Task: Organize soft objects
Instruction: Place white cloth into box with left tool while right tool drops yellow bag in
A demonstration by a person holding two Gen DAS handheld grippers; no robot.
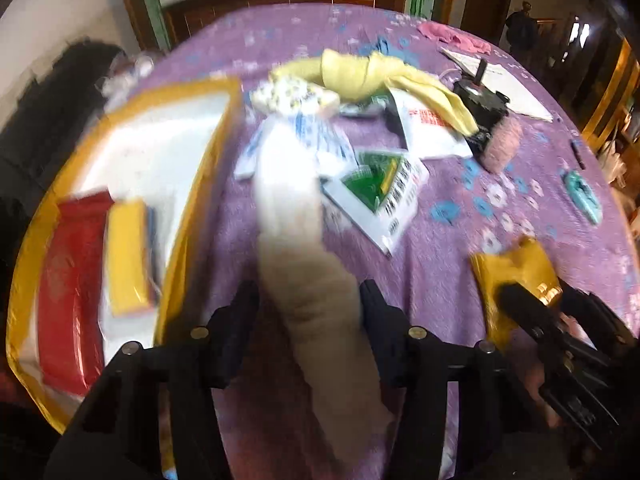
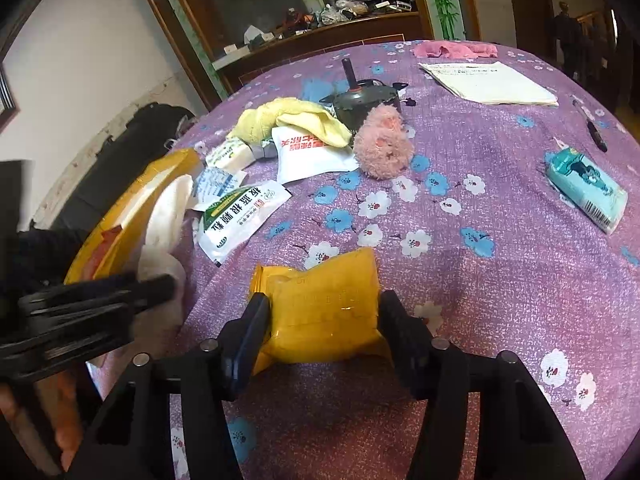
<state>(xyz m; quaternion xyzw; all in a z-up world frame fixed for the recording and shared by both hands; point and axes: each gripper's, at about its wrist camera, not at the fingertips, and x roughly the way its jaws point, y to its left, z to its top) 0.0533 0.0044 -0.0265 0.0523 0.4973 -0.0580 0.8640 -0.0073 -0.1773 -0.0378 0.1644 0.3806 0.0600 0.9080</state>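
A purple flowered cloth (image 2: 460, 240) covers the table, a dark wooden sideboard (image 2: 320, 36) behind it; the left gripper (image 1: 310, 304) is clamped on a long white cloth (image 1: 292, 208) beside the yellow-edged box (image 1: 192, 200); the right gripper (image 2: 324, 308) pinches a yellow packet (image 2: 320, 300); sachets, a yellow towel (image 2: 288, 118) and pink fluffy toy (image 2: 382, 144) lie farther back

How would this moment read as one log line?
left gripper: holds white cloth | right gripper: around yellow packet | box: open
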